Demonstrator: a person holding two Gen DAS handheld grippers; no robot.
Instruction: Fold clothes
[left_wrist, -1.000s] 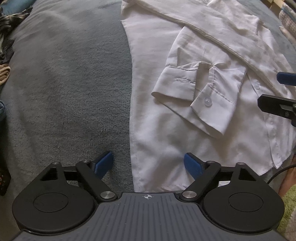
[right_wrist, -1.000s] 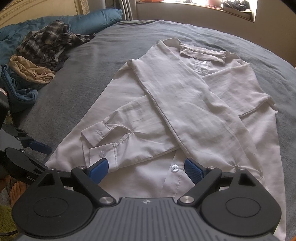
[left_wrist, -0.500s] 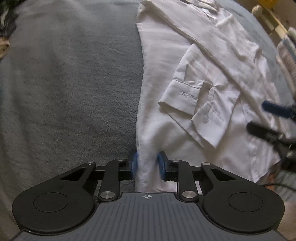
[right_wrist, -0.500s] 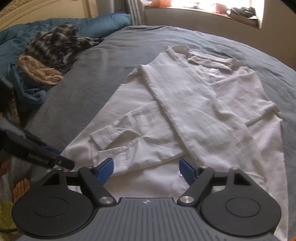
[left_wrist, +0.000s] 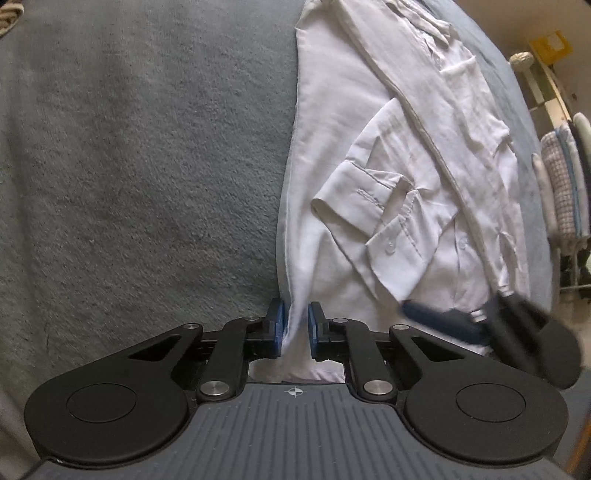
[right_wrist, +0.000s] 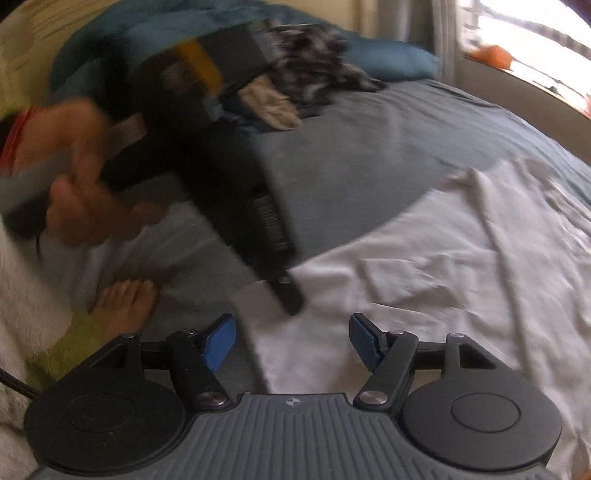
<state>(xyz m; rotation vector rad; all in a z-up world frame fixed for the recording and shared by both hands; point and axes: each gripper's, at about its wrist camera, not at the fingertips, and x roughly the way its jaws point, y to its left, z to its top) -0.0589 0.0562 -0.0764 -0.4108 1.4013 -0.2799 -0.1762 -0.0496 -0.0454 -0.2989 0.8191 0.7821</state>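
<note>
A white button-up shirt (left_wrist: 373, 155) lies flat on a grey bed cover (left_wrist: 140, 158), one sleeve folded across its body with the cuff (left_wrist: 373, 221) showing. My left gripper (left_wrist: 295, 325) is shut on the shirt's bottom left corner, which bunches between the blue pads. My right gripper (right_wrist: 293, 341) is open over the shirt's hem (right_wrist: 295, 354); that view is blurred. The right gripper also shows blurred in the left wrist view (left_wrist: 480, 325), low on the shirt's right side. The left gripper's black body (right_wrist: 236, 192) crosses the right wrist view.
A pile of dark plaid and beige clothes (right_wrist: 306, 88) and a blue pillow (right_wrist: 391, 62) lie at the bed's far end. A person's hand (right_wrist: 81, 192) and bare foot (right_wrist: 125, 306) are at left. Stacked fabrics (left_wrist: 561, 184) stand beyond the bed's right side.
My left gripper closed on the shirt's bottom left corner. My right gripper swung left and down toward the hem, staying open; its view is now motion-blurred.
</note>
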